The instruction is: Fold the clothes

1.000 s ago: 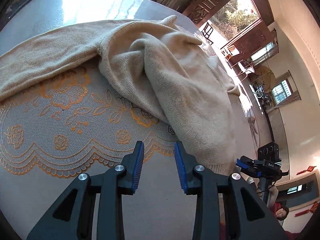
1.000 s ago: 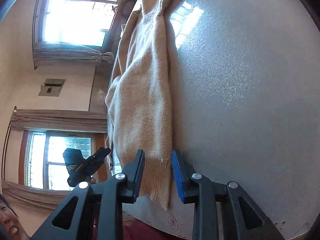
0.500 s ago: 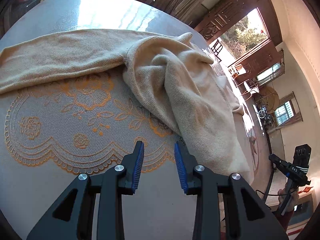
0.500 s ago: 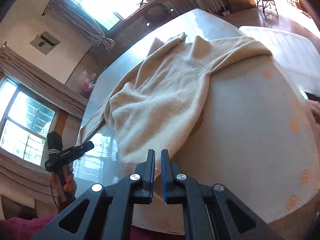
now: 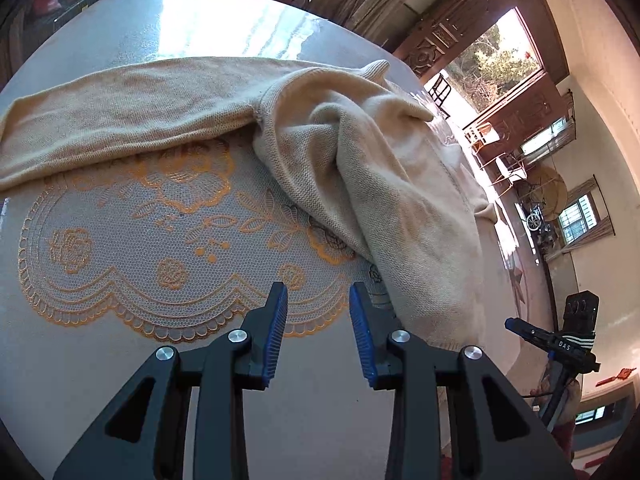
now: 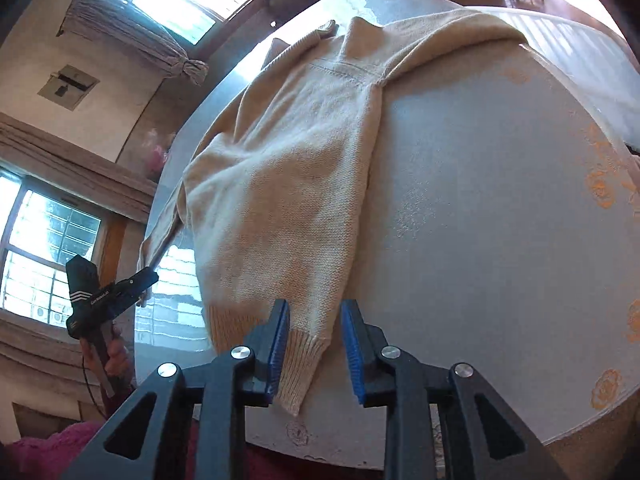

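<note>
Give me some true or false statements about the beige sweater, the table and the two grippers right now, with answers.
1. The beige knitted sweater lies on a round table. True.
2. The left gripper is clamping the sweater. False: nothing is between its fingers; it is over the orange-patterned lace mat.
3. The sweater is neatly folded into a square. False: it is spread out and rumpled.
4. The right gripper is at the sweater's ribbed hem. True; its fingers are opening.

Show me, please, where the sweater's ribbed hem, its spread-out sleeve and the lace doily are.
ribbed hem (image 6: pixel 298 364), right wrist view, on the ribbing near its corner.
spread-out sleeve (image 5: pixel 120 116), left wrist view, mid-length of the sleeve.
lace doily (image 5: pixel 160 232), left wrist view, on its open mesh centre.
</note>
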{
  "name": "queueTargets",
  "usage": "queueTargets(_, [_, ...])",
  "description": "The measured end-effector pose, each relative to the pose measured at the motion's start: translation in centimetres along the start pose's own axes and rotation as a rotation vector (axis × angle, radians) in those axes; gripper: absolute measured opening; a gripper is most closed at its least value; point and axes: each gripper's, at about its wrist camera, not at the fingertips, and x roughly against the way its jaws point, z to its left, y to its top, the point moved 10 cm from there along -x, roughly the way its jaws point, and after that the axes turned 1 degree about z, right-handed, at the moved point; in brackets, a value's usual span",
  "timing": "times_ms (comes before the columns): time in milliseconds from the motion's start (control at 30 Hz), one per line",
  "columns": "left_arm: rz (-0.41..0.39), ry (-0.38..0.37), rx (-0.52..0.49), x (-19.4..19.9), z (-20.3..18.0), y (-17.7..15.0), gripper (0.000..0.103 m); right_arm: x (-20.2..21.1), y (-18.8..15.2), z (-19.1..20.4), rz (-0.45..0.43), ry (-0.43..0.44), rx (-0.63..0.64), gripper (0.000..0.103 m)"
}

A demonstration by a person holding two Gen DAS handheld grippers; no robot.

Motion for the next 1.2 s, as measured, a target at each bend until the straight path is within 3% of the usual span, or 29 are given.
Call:
queueTargets(133, [-0.008,0.01,-0.009,0.2,-0.3,0.5,0.035,-0.2,0.8,0.7,-0.061,-0.059,0.137,0.033])
queueTargets(233, [-0.024,0.009,0.003,0.1,-0.4,0.9,0.035,0.9,1.4,2.7,-0.157,-0.058,0.258,0.033])
queueTargets(267, [-0.027,0.009,0.007,0.1,-0.4,0.9,0.035,0.8,1.4,2.8,-0.144,-0.044,0.251,0.033])
queueTargets(467, [-0.046,0.016,0.013,-1.0,-0.8,1.4,0.035,-0.1,1.0,2.7,-0.062,0.171,0.138,0.027])
queueTargets(533, [-0.048,0.033,0.009,-1.4,-0.8,1.5,0.035,0.8,1.0,2.9,-0.083,0.247,0.112,0.027])
queueTargets(600, [-0.053,0.044,0.005,-1.6,-0.7,1.6,0.035,1.9,0.9,3.1,-0.135,0.179,0.193,0.041])
queueTargets(667, [-0.049,0.044,0.01,-2.0,-0.8,1.8,0.035,3.1,0.6,3.6,-0.181,0.098,0.297,0.091])
queueTargets(700, [-0.046,0.042,0.014,-2.3,-0.8,1.9,0.035,3.6,0.6,3.8,-0.188,0.107,0.298,0.095])
queueTargets(833, [-0.039,0.041,0.002,-3.0,-1.4,2.2,0.035,4.3,0.9,2.7,-0.238,0.058,0.241,0.094])
queueTargets(967, [-0.032,0.043,-0.039,-3.3,-2.6,2.2,0.035,0.9,-0.9,1.0,-0.102,0.06,0.137,0.094])
queueTargets(1067, [-0.036,0.062,-0.079,-3.3,-3.2,2.2,0.035,-1.2,-2.0,0.5,-0.019,0.167,-0.009,0.093])
queueTargets(1100, [-0.036,0.066,-0.09,-3.3,-3.4,2.1,0.035,-1.8,-2.2,0.2,0.002,0.176,-0.042,0.091])
queueTargets(1133, [-0.036,0.069,-0.098,-3.4,-3.5,2.1,0.035,-2.3,-2.4,0.0,0.014,0.178,-0.061,0.079])
queueTargets(1200, [-0.034,0.07,-0.107,-3.4,-3.6,2.0,0.035,-2.4,-2.5,0.0,-0.006,0.167,-0.05,0.074])
